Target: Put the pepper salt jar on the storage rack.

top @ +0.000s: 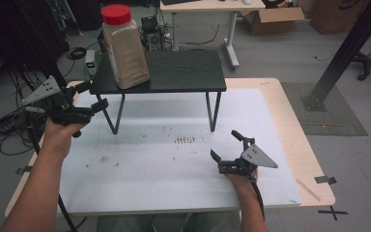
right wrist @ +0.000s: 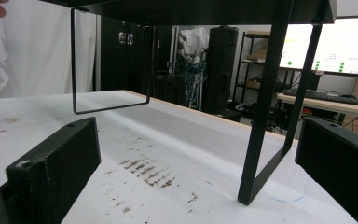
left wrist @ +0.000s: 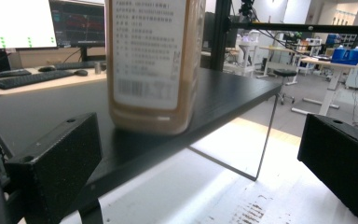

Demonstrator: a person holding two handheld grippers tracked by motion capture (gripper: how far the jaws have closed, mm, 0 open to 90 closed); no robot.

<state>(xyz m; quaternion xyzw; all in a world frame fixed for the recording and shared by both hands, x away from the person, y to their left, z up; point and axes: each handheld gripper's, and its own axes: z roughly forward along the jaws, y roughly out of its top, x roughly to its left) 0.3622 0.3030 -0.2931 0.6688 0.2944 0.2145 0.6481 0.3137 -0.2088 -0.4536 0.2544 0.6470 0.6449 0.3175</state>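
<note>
Red-capped jar (top: 124, 46) upright on black shelf (top: 183, 71), seemingly full of tan powder, both tools spread, empty

Open white tabletop (top: 174, 169) offers free passage; the low black shelf (top: 183, 72) on thin legs and its red-capped jar of beige powder (top: 124, 48) obstruct the far side.
</note>
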